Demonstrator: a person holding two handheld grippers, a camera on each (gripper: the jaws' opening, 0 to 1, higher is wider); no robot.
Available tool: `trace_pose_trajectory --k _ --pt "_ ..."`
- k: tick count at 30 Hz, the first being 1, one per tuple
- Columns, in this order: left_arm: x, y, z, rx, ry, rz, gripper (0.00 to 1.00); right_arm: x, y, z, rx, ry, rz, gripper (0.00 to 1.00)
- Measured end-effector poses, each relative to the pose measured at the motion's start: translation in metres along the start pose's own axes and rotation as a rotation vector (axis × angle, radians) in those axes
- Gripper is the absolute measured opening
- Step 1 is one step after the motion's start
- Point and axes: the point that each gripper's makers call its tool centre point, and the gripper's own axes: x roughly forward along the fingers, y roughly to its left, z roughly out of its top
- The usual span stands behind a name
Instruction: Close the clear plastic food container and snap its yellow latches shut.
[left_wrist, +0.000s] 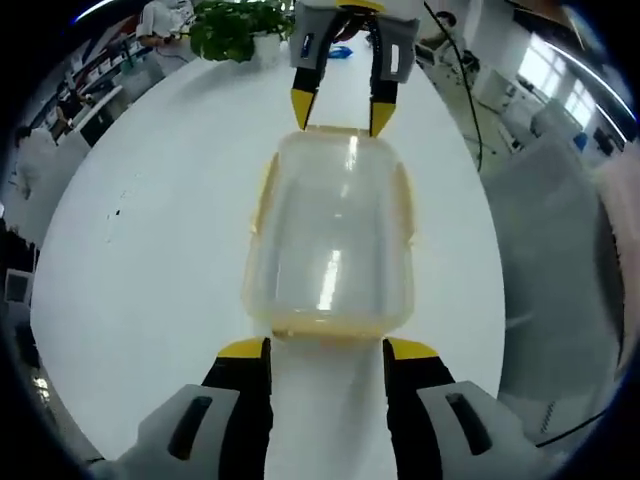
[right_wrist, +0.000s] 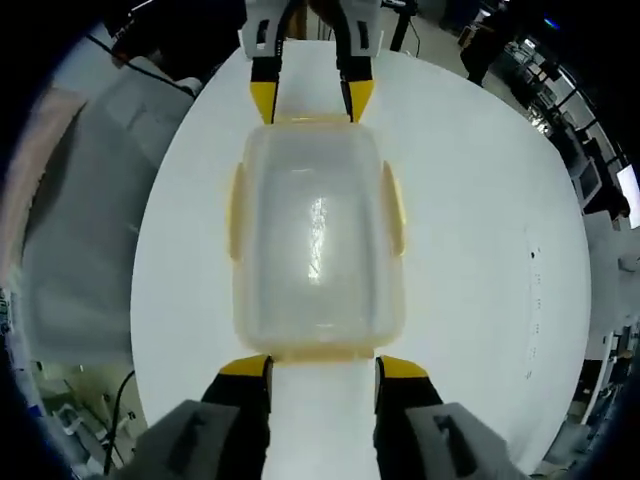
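Observation:
The clear plastic container (left_wrist: 330, 240) (right_wrist: 315, 240) lies lengthwise on the white table (left_wrist: 150, 230) (right_wrist: 480, 250) with its lid resting on top. Yellow latches (left_wrist: 405, 200) (right_wrist: 237, 210) run along its long sides, and one more sits at each short end. My left gripper (left_wrist: 328, 350) (right_wrist: 310, 102) is open at one short end, its yellow tips level with that end's latch (left_wrist: 325, 325). At the opposite end my right gripper (right_wrist: 323, 367) (left_wrist: 342, 115) is open too, with its tips beside the latch (right_wrist: 315, 350) there. Neither gripper holds anything.
A potted green plant (left_wrist: 235, 30) stands at the table's far edge in the left gripper view. Black cables (left_wrist: 465, 90) trail off one side. Grey covered furniture (left_wrist: 560, 250) (right_wrist: 80, 200) stands beside the table, and desks with monitors (right_wrist: 590, 170) lie beyond.

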Motion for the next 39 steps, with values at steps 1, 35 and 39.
trace_pose_trajectory --k 1,35,39 --pt "0.000 0.000 -0.001 -0.002 0.001 0.001 0.47 0.000 0.000 0.000 0.002 -0.002 -0.002 0.39" --pt "-0.007 0.007 0.014 -0.528 -0.262 0.050 0.39 -0.011 0.000 0.009 0.688 -0.320 0.010 0.34" --pt "-0.005 0.004 0.012 -0.626 -0.260 0.025 0.38 -0.006 0.001 0.007 0.735 -0.334 0.031 0.34"
